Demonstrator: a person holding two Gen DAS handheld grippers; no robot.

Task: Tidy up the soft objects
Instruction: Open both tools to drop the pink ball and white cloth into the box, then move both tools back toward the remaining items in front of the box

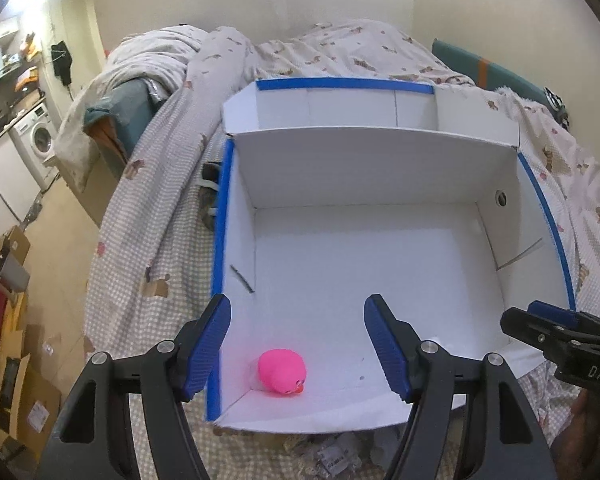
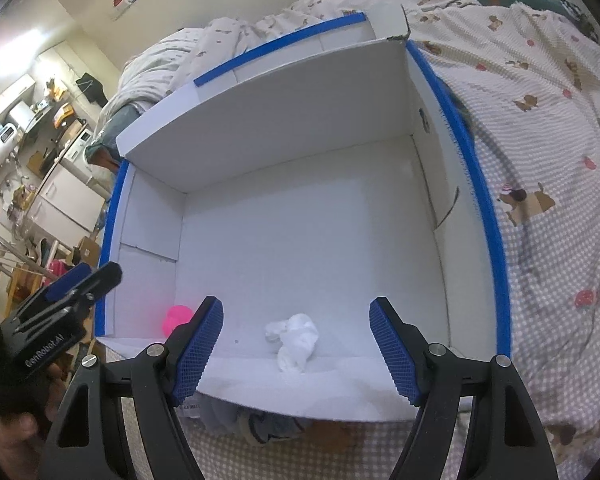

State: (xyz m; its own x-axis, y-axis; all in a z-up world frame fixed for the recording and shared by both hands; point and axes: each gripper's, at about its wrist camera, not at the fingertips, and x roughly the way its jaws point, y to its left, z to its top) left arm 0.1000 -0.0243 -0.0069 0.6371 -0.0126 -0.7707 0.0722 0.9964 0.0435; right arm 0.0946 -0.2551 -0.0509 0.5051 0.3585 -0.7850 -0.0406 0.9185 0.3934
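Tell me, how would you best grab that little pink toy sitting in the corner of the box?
Grip the pink toy across its round body, coming from above. It sits tucked into the near left corner of the white box, so the walls block a sideways approach. Set one finger on its open side and one toward the wall, probably angled to fit.

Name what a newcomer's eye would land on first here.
The pink toy lying in the near left corner of the white box stands out most, next to a crumpled white cloth by the near wall. The box, edged in blue tape, sits on a bed; both grippers are open above it.
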